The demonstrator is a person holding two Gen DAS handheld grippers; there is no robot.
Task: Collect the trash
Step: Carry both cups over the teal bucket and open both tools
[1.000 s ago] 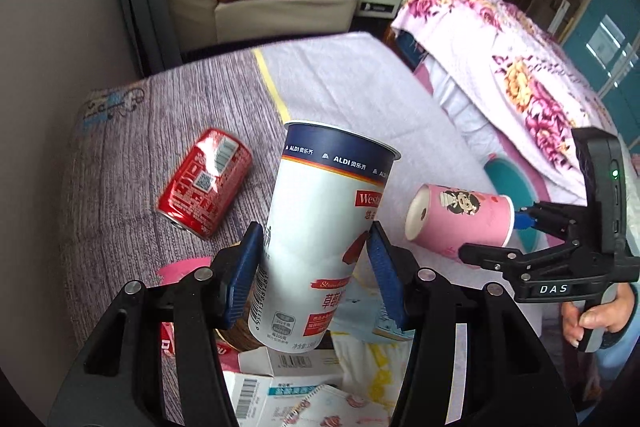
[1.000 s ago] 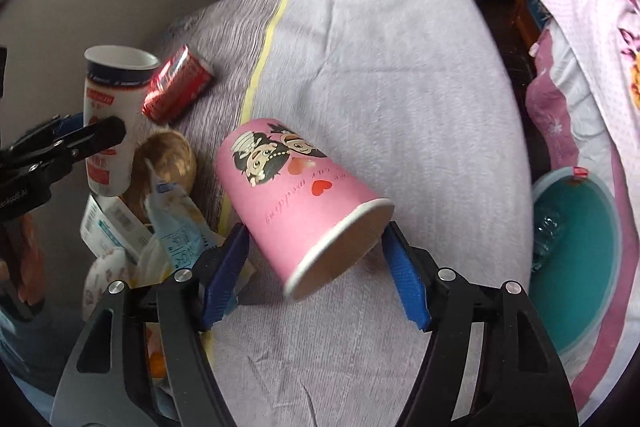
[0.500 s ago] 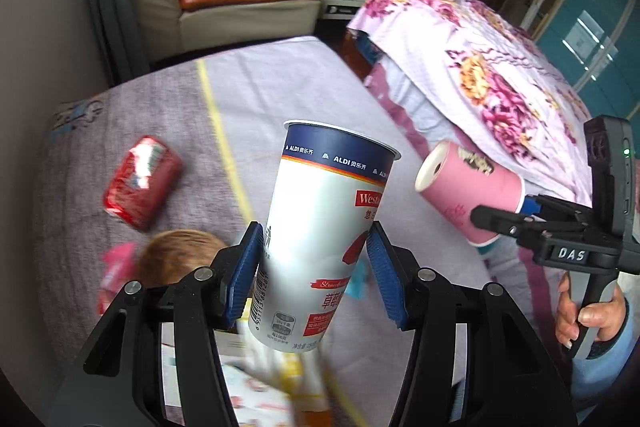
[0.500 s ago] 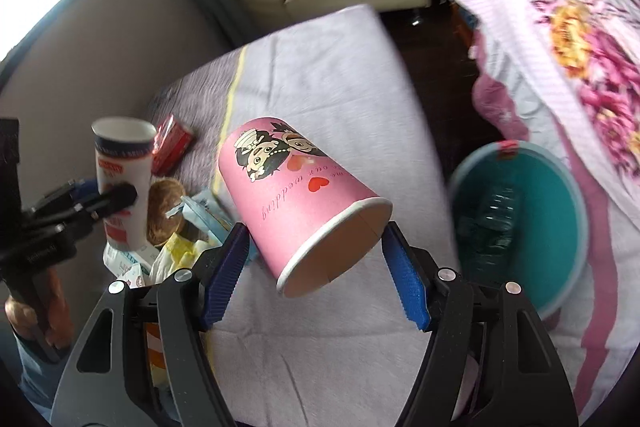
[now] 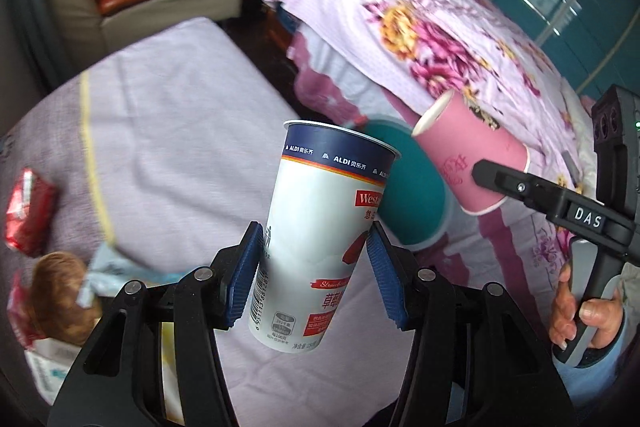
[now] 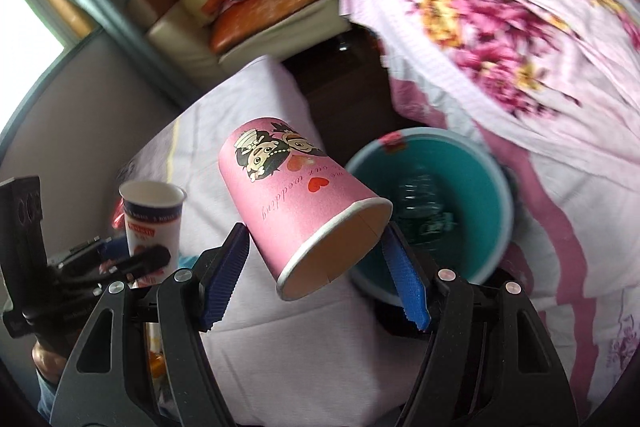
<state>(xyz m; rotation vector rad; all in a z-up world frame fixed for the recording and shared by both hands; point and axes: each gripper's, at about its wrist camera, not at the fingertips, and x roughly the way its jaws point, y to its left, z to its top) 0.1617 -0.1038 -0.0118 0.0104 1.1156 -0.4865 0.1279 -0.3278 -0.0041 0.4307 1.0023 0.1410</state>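
Blue-padded left gripper (image 5: 316,275) clamps the white ALDI cup (image 5: 320,231) upright, right gripper (image 6: 316,275) pinches the pink paper cup (image 6: 304,203) (tilted, mouth toward camera), teal bin (image 6: 496,183) at its 2 o'clock, both cups off the bedspread (image 5: 172,131).

The teal bin (image 6: 496,187) gapes open above; a bottle (image 6: 420,203), seemingly, lies inside.

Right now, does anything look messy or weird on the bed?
Yes. A crushed red can lies on its side at the bed's left edge, with wrappers and a brown bowl heaped beside it. That litter looks out of place there.
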